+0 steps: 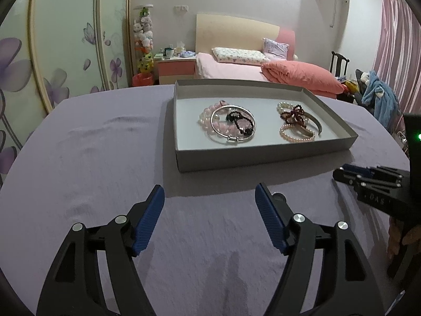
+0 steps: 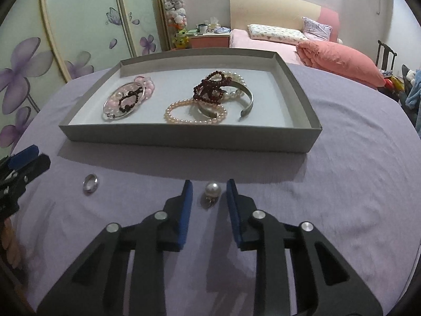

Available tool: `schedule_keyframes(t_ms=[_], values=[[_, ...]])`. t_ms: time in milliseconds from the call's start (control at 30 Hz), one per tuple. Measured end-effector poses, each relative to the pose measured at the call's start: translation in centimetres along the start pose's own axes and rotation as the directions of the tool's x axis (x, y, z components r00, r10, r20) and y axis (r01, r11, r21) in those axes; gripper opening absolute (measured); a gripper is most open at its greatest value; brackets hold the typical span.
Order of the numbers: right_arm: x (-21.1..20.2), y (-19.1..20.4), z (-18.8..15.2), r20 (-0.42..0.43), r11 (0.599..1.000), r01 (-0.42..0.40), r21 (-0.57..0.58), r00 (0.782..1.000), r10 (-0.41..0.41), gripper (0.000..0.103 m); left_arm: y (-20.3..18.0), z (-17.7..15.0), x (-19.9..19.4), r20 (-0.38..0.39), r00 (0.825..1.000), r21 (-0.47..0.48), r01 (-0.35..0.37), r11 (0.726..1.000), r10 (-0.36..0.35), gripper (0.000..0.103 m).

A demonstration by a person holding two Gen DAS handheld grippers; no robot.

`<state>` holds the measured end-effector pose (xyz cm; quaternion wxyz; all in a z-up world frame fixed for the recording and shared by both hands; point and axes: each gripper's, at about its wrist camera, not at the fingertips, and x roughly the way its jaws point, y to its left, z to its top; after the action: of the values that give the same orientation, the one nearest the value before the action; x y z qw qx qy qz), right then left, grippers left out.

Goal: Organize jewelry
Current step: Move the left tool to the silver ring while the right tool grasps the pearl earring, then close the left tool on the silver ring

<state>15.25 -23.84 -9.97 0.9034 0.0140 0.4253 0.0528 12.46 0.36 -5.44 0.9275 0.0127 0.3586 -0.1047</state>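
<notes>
A grey shallow box (image 1: pixel 184 162) (image 2: pixel 184 138) stands on the purple cloth. It holds a silver bangle (image 1: pixel 231 139) over pink beads and a dark bead string, and at its right pearl bracelets (image 2: pixel 194 113), a dark red bead string (image 2: pixel 210 89) and a metal cuff (image 2: pixel 247 105). In the right wrist view a pearl earring (image 2: pixel 211 189) lies on the cloth between the tips of my open right gripper (image 2: pixel 209 187), untouched. A silver ring (image 2: pixel 90 183) lies to its left. My left gripper (image 1: pixel 210 192) is open and empty in front of the box. The right gripper's fingers (image 1: pixel 368 176) show at the right of the left wrist view.
The purple-covered table (image 1: pixel 92 158) ends just behind the box. Beyond it are a bed with pink bedding (image 1: pixel 289 73), a nightstand (image 1: pixel 175 68), a floral wardrobe (image 1: pixel 65 52) at the left and a chair with clothes (image 1: pixel 379 97) at the right.
</notes>
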Motion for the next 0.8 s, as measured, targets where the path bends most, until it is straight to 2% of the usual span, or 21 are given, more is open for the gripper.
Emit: schedule_keyframes(t_ms=[100, 267, 467, 633, 667, 733, 800], values=[[0.1, 0.0, 0.1, -0.002, 1.000, 0.021, -0.006, 1.000, -0.021, 0.014, -0.5, -0.1, 0.1, -0.011, 1.000, 0.013, 0.008, 1.000, -0.008, 0.071], [-0.3, -0.4, -0.2, -0.002, 0.999, 0.042, -0.002, 0.999, -0.042, 0.014, -2.4, -0.3, 0.7, -0.051, 0.998, 0.042, 0.040, 0.998, -0.038, 0.071], [-0.5, -1.5, -0.4, -0.001, 0.999, 0.037, 0.037, 0.999, -0.037, 0.014, -5.7, -0.4, 2.2, -0.105, 0.994, 0.103, 0.047, 0.994, -0.036, 0.069], [-0.5, -1.3, -0.3, -0.001, 0.999, 0.039, 0.035, 0.999, -0.039, 0.014, -7.2, -0.4, 3.9, -0.153, 0.988, 0.123, 0.023, 0.992, -0.004, 0.056], [-0.5, -1.3, -0.3, -0.001, 0.999, 0.042, 0.033, 0.999, -0.042, 0.014, -7.2, -0.3, 4.0, -0.151, 0.989, 0.122, 0.021, 0.992, -0.002, 0.048], [-0.5, -1.2, -0.4, -0.002, 0.999, 0.042, 0.031, 0.999, -0.042, 0.014, -7.2, -0.2, 4.2, -0.148, 0.989, 0.123, 0.007, 0.992, 0.012, 0.040], [-0.5, -1.0, -0.4, -0.003, 0.999, 0.037, 0.024, 0.999, -0.037, 0.014, -6.8, -0.1, 4.2, -0.145, 0.989, 0.117, -0.015, 0.993, 0.032, 0.027]])
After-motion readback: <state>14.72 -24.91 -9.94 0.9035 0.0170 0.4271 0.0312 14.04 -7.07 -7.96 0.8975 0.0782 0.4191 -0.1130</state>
